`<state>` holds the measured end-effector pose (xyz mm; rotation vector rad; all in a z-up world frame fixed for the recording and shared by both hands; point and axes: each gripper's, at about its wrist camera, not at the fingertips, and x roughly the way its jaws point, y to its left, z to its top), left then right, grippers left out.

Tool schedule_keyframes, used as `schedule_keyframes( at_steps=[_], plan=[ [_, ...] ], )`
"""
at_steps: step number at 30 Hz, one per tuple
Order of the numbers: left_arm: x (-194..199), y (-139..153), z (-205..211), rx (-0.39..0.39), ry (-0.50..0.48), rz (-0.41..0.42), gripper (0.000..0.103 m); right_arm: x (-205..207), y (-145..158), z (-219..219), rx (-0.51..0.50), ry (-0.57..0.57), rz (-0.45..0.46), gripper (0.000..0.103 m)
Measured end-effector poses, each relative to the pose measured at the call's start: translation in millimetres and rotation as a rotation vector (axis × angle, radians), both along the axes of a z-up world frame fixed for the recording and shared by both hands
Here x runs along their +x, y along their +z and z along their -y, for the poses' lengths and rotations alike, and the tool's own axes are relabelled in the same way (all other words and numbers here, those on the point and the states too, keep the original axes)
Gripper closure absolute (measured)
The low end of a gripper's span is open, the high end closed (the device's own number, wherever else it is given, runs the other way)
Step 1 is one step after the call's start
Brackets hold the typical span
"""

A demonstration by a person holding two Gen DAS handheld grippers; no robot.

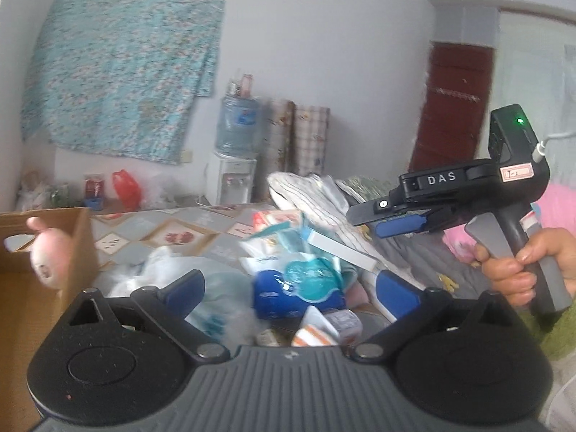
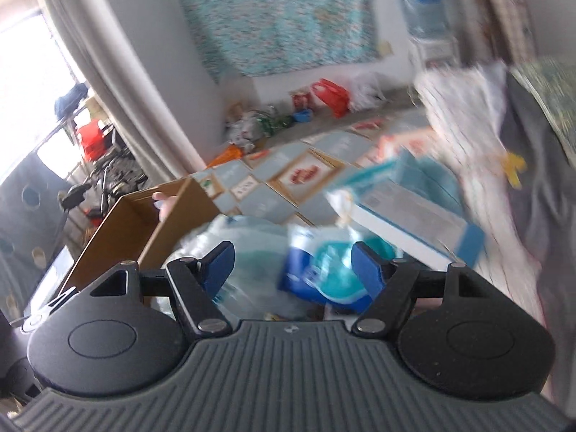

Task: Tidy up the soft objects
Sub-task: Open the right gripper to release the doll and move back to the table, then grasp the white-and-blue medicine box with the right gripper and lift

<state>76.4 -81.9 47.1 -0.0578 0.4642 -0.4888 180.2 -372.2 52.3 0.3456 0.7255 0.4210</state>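
Note:
A heap of soft packs lies on a patterned mat [image 1: 172,232]. It holds a blue and teal pack [image 1: 277,297], a long white and teal box [image 1: 342,248] and a clear plastic bag [image 1: 162,270]. My left gripper [image 1: 291,291] hovers over the heap, jaws wide open and empty. At the left, an open cardboard box [image 1: 84,248] holds a pink plush toy [image 1: 48,252]. A hand carries my right gripper [image 1: 367,221] at the right, above the heap. In the right wrist view my right gripper [image 2: 293,270] is open, with the blue and teal pack [image 2: 302,277] beyond its fingers, untouched.
A striped cloth [image 1: 316,194] and grey bedding [image 1: 414,255] lie behind the heap, with something pink and fluffy [image 1: 558,208] at the far right. A water dispenser [image 1: 237,133] stands by the back wall. The cardboard box [image 2: 180,208] sits left of the heap.

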Motion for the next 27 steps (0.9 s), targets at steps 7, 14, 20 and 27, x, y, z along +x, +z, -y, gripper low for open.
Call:
schedule_keyframes(
  at_steps=[7, 14, 20, 27],
  plan=[
    [29.7, -7.4, 41.1, 0.130, -0.029, -0.063, 0.011, 12.4, -52.1, 17.8, 0.142, -0.037, -0.134, 0.031],
    [72.9, 16.8, 55.1, 0.369, -0.049, -0.030, 0.017, 35.7, -90.6, 32.2, 0.255, -0.110, -0.204, 0.031],
    [99.1, 9.4, 74.2, 0.486, -0.090, -0.023, 0.026, 40.5, -83.6, 59.1, 0.296, -0.169, -0.155, 0.031],
    [131.9, -2.5, 105.5, 0.332, -0.215, -0.164, 0.046, 69.8, -69.7, 76.3, 0.270, -0.212, -0.102, 0.034]
  ],
)
